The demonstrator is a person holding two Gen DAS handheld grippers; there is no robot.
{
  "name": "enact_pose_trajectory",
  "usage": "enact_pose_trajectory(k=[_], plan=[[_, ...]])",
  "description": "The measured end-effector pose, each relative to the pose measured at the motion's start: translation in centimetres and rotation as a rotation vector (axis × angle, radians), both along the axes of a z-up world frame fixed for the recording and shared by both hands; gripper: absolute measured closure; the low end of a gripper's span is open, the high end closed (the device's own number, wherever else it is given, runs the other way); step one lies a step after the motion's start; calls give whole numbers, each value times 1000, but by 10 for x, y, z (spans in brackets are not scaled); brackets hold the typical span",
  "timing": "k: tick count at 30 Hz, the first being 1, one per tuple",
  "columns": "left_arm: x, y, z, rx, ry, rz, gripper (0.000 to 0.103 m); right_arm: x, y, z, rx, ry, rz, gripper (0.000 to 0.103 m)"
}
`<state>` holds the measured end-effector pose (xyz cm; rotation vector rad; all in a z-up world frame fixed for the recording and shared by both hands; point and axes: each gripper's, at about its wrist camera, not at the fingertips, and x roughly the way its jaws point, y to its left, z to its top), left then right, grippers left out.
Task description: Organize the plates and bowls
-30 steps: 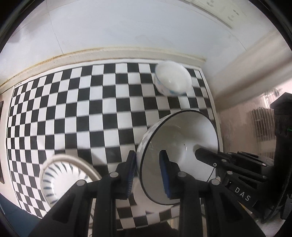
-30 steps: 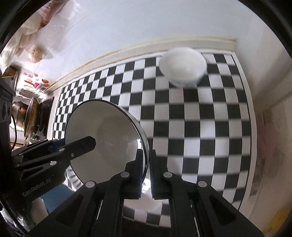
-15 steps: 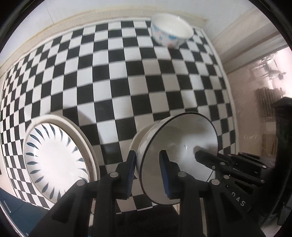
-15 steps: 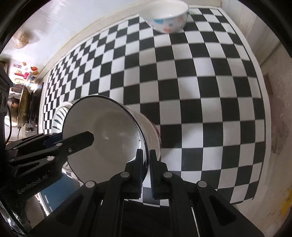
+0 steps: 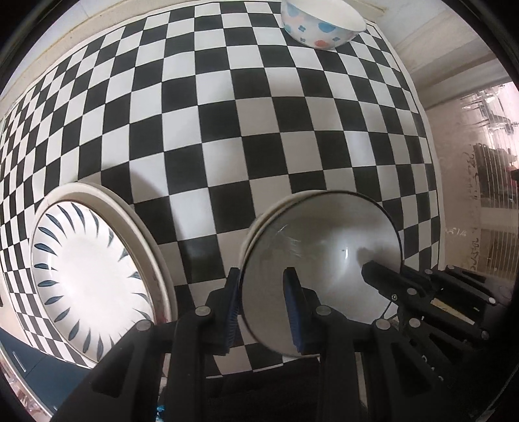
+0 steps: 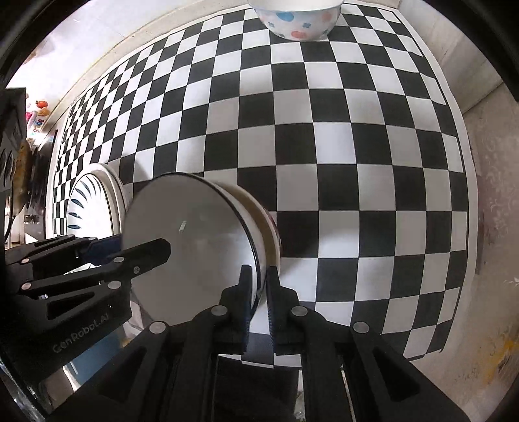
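A white bowl with a dark rim (image 5: 324, 256) sits low over the checkered mat, nested into a second bowl (image 6: 264, 216) beneath it. My left gripper (image 5: 264, 303) is shut on its left rim. My right gripper (image 6: 258, 292) is shut on its right rim, and it also shows in the left wrist view (image 5: 382, 282). The white bowl also shows in the right wrist view (image 6: 191, 240). A white plate with blue leaf marks (image 5: 87, 279) lies to the left. A flowered bowl (image 5: 321, 22) stands at the far edge.
The black-and-white checkered mat (image 5: 259, 130) covers the counter up to the back wall. A pale wall and counter edge (image 6: 480, 162) run along the right. A stove with pans (image 6: 19, 162) stands at the far left.
Both grippers have lowered the dark-rimmed bowl toward the mat and onto a second bowl. The views have tilted downward, so the flowered bowl has shifted to the top edge.
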<state>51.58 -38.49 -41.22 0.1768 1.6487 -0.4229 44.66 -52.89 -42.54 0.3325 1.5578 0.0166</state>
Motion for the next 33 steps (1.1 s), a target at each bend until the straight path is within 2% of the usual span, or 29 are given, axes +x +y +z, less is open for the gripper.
enact_pose_trajectory(k=[6, 14, 23, 25, 26, 27, 28, 29, 33], plan=[[-1, 1, -2, -6, 9, -8, 79, 2, 2, -2, -56, 28, 10, 90], [-3, 1, 2, -7, 2, -13, 79, 6, -2, -3, -14, 42, -20, 90], [4, 3, 47, -18, -127, -4, 78, 9, -18, 26, 7, -4, -40, 89], [13, 2, 60, -30, -167, 11, 78, 16, -25, 36, 23, -25, -45, 82], [17, 1, 65, -37, -178, 18, 78, 20, -28, 41, 33, -34, -47, 62], [26, 1, 70, -52, -183, 32, 75, 24, -32, 45, 37, -47, -51, 31], [32, 1, 73, -62, -183, 42, 73, 31, -38, 51, 37, -74, -53, 17], [39, 0, 75, -69, -183, 50, 73, 36, -41, 55, 38, -88, -55, 9], [77, -9, 79, -67, -179, 86, 73, 62, -67, 69, 40, -131, -108, 9]])
